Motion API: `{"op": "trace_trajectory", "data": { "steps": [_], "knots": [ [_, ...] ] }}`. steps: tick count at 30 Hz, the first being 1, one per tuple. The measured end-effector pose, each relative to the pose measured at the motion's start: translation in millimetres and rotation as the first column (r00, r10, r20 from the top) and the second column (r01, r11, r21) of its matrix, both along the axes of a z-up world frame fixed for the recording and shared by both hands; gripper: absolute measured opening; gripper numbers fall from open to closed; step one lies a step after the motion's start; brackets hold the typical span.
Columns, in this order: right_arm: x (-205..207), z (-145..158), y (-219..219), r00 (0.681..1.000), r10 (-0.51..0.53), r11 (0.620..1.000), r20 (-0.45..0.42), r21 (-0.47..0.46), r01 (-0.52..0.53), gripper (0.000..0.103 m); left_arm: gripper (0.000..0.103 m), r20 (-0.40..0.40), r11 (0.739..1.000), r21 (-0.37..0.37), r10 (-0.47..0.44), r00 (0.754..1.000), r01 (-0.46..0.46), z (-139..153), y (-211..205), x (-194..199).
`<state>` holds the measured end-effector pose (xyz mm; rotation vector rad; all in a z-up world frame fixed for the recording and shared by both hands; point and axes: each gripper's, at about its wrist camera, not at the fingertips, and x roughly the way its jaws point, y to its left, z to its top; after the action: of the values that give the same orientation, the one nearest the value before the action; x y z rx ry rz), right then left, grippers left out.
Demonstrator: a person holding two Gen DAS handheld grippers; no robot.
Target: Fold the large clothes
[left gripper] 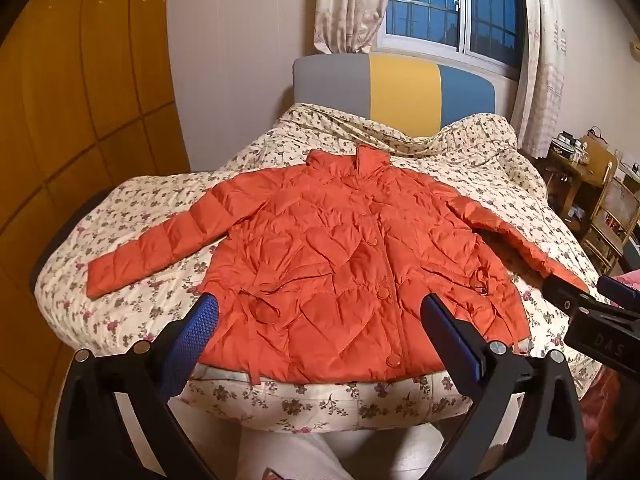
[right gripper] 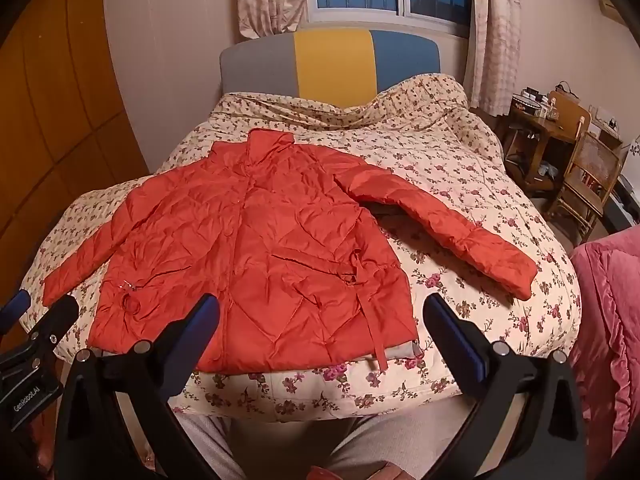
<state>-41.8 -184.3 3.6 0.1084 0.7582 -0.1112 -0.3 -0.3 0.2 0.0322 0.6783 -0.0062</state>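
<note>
My left gripper and right gripper hover above the near edge of the floral quilted bed, fingers spread wide, gripping nothing. The puffy orange quilted jacket lies flat, face up, sleeves outstretched, collar toward the tricolour headboard.

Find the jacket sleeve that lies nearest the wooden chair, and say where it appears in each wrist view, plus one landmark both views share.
Left wrist view: the sleeve runs down the right side; its cuff is hidden behind the right tool.
Right wrist view: the sleeve crosses right of centre, cuff fully visible on the bedspread.
Shared landmark: the yellow headboard panel.
</note>
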Motion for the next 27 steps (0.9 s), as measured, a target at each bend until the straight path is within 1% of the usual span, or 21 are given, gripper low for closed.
{"op": "trace_trajectory", "data": {
  "steps": [5, 15, 24, 27],
  "knots": [
    [-0.7, -0.1, -0.4, 1.000, 0.002, 1.000, 0.005, -0.004, -0.002, 0.101, 0.100, -0.004, 1.000, -0.008, 0.000, 1.000, 0.000, 0.1, 0.3, 0.0],
    [3.0, -6.1, 0.6, 1.000, 0.001, 1.000, -0.010, 0.002, -0.001, 0.101, 0.100, -0.005, 1.000, -0.012, -0.003, 1.000, 0.003, 0.1, -0.2, -0.7],
    [4.4, -5.6, -1.6, 1.000, 0.005, 1.000, -0.024, 0.008, -0.005, 0.101, 0.100, -0.011, 1.000, -0.016, 0.000, 1.000, 0.000, 0.2, 1.2, 0.3],
    [4.1, -6.4, -1.3, 1.000, 0.004, 1.000, -0.025, 0.007, -0.004, 0.101, 0.100, -0.011, 1.000, -0.015, 0.000, 1.000, 0.000, -2.5, -4.1, -2.0]
  ]
}}
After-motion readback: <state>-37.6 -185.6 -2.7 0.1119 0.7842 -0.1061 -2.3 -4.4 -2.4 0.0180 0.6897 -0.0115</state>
